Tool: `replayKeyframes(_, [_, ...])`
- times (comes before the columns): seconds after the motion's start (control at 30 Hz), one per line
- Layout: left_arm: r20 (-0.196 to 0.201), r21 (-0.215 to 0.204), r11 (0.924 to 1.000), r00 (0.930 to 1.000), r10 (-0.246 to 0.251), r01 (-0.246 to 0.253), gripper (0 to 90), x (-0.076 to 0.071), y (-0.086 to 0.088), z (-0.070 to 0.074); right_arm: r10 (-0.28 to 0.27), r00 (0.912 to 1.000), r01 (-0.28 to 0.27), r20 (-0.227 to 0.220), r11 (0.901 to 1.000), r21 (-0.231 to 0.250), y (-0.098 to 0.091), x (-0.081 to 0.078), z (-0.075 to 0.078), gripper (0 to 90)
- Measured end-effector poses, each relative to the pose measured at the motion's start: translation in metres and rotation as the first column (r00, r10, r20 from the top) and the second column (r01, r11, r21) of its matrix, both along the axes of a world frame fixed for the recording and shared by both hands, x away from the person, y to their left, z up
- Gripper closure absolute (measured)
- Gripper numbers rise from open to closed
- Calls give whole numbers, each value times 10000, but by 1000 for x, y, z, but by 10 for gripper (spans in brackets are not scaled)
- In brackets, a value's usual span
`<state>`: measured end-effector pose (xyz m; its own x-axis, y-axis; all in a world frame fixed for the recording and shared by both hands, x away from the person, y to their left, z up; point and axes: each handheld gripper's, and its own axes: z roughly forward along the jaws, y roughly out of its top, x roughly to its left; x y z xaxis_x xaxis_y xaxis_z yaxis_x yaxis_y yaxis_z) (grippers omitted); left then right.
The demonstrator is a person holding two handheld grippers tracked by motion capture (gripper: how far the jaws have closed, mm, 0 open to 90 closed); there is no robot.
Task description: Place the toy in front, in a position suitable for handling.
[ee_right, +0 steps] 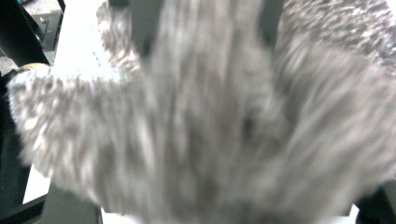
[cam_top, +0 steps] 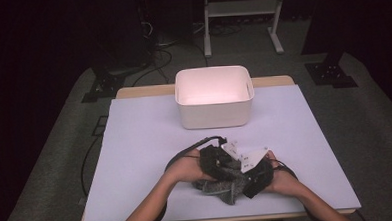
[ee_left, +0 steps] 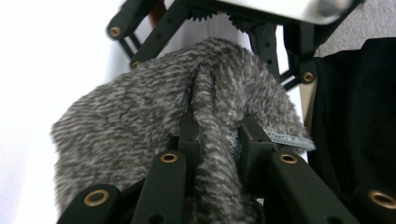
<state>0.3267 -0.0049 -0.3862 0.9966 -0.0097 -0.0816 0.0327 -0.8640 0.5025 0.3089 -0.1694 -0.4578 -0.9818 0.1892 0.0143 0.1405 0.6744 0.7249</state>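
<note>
We see a fuzzy cloth of mottled grey and white yarn (ee_left: 154, 121), soft and thick-piled, with a thin stitched blue-grey hem along one edge. It sits bunched between our two hands, on the near side of the white rectangular plastic bin (cam_top: 215, 96) and well apart from it. The left gripper (ee_left: 217, 135) has its black jaws pinched tight on a raised fold of the cloth, with pile bulging out on both sides of them. The right gripper (cam_top: 254, 175) meets the cloth from the other side; in its own view the grey pile presses close and blurred against the camera, and we cannot tell whether its jaws grip it. The bin stands open at the far middle of a pale lavender sheet that covers the wooden-edged table (cam_top: 135, 138). Behind the bin lie grey carpet, dark cables, a white metal frame (cam_top: 242, 11) and black curtains.
</note>
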Motion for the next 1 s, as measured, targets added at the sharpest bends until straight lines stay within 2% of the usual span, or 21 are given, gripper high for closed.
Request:
replayKeyframes(0.1, [-39,121,9999,10000,-15,15,746,0,-3,-3,-29,10000,29,-28,9999,-102,-1,0,-3,235])
replayKeyframes(0.23, [125,337,9993,9998,128,-132,746,-1,7,0,14,9999,-15,-113,10000,-90,-2,1,-3,236])
replayKeyframes(0.33, [235,456,9987,9995,205,-216,745,-2,22,0,43,10000,-44,-79,9999,-126,-2,1,-2,236])
replayKeyframes(0.47, [447,685,9947,9963,740,-769,744,-3,49,-2,65,10000,-66,-49,9999,-106,-4,2,-3,236])
replayKeyframes(0.53, [421,671,9916,9933,1077,-1103,744,-2,63,-2,34,9999,-36,-136,9999,-109,-4,2,-2,236])
replayKeyframes(0.63, [545,930,9834,9870,1509,-1555,744,0,85,-4,43,9999,-45,-140,9999,-136,-5,2,-2,236])
replayKeyframes(0.73, [520,867,9791,9823,1799,-1839,743,1,100,-3,89,9998,-91,-158,9999,-146,-7,3,-2,236])
replayKeyframes(0.8, [423,620,9781,9796,1965,-1989,744,1,107,-2,127,9998,-130,-159,9998,-161,-9,4,-2,236])
replayKeyframes(0.9, [378,521,9792,9803,1940,-1959,744,1,107,-1,228,9996,-231,-177,9996,-184,-10,6,-2,235])
replayKeyframes(1.0, [264,462,9829,9838,1773,-1784,743,2,97,-3,228,9997,-230,-71,9994,-260,-9,5,-1,235])
